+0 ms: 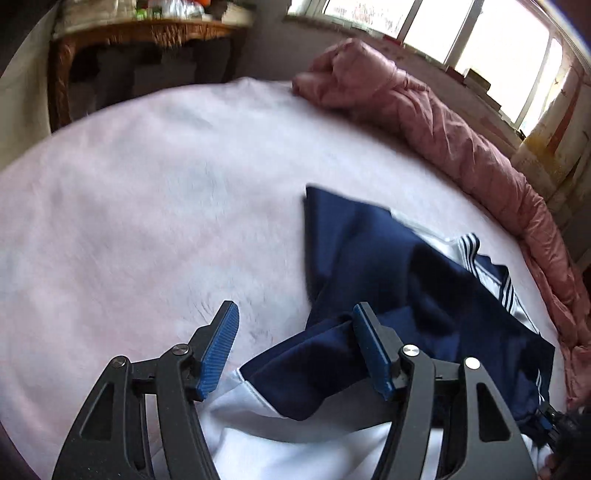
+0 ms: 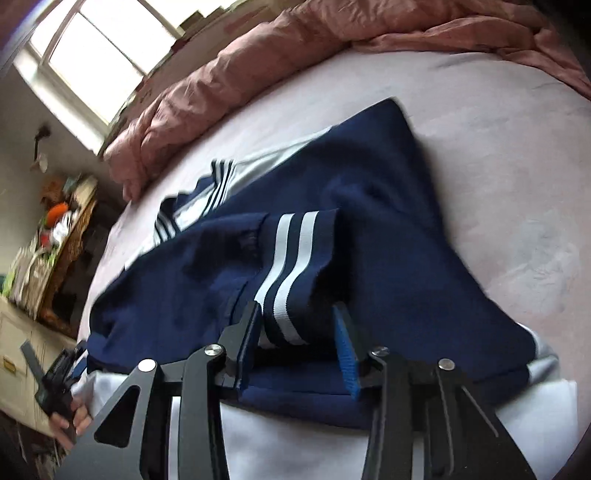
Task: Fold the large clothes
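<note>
A navy and white jacket [image 1: 399, 295] lies partly folded on the pale pink bed sheet [image 1: 147, 206]. My left gripper [image 1: 295, 314] is open above the jacket's left edge, its right finger over navy cloth, holding nothing. In the right wrist view the jacket [image 2: 369, 221] spreads across the bed with a striped cuff [image 2: 291, 266] folded over its body. My right gripper [image 2: 295, 314] is open, its jaws on either side of the cuff's end. The right gripper also shows at the left wrist view's lower right corner [image 1: 554, 424], and the left gripper at the right wrist view's lower left [image 2: 59, 384].
A rumpled pink quilt [image 1: 443, 122] runs along the far side of the bed, also in the right wrist view [image 2: 221, 81]. A wooden table [image 1: 147, 37] with clutter stands beyond the bed. Windows [image 1: 480, 33] are behind the quilt.
</note>
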A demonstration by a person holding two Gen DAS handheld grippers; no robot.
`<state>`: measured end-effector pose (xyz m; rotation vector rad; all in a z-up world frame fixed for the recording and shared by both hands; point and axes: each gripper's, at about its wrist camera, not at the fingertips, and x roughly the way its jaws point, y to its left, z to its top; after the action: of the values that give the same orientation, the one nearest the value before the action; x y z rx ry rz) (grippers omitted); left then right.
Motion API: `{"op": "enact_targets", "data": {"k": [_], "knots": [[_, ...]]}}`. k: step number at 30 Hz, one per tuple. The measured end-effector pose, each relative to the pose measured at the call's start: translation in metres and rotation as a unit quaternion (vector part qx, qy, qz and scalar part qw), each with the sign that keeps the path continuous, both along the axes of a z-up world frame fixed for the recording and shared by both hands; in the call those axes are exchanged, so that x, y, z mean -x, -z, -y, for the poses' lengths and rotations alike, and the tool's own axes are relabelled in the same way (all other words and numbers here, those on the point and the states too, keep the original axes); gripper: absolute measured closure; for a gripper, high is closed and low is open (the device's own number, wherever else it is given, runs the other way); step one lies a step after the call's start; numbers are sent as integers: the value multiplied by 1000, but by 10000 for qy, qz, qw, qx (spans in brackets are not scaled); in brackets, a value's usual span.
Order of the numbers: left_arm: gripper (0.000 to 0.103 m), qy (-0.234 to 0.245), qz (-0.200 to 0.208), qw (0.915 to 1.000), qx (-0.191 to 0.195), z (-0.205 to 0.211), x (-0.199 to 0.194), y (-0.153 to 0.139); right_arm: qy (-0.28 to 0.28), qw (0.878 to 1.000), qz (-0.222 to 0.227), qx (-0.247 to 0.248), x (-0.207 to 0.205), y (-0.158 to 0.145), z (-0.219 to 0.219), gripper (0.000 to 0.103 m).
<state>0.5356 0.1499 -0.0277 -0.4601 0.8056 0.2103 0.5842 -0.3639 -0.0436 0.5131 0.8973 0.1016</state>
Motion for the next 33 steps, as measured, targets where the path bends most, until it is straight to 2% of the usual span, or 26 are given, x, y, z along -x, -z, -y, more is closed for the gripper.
{"op": "enact_targets", "data": {"k": [4,6,8,13,16,17,20,25,28,31,32,33], "knots": [[39,-24,-439,9986,-295,13,-2,8,44,9978,126,643,0,-4,-11,88],[39,-129,-538,9971,-522,19,2,3,287,9943,251,997,4,-9,-10,91],[39,-155,-316,9974,-636,19,11,-7,444,9906,401,1228,8,-16,-5,92],[41,103,283,9995,-102,6,26,-32,895,9805,486,1678,16,-31,6,93],[36,296,411,9987,69,4,26,-39,1281,9697,522,2015,25,-42,17,93],[33,365,408,9984,129,3,25,-38,1338,9684,509,2042,26,-44,22,93],[32,570,214,9977,285,8,17,-29,1501,9667,468,2020,30,-46,35,93],[30,1249,24,9920,205,30,6,-15,1318,9674,177,2157,23,-35,33,93],[15,1366,-42,9905,-166,48,2,-12,1248,9674,184,2196,23,-36,30,93],[14,1301,-339,9905,-297,50,-8,4,1061,9777,235,1794,23,-37,32,91],[15,1253,-413,9909,-255,47,-10,7,976,9819,242,1607,23,-37,33,90],[22,1209,-397,9916,-232,44,-10,8,874,9861,250,1391,23,-36,35,87]]}}
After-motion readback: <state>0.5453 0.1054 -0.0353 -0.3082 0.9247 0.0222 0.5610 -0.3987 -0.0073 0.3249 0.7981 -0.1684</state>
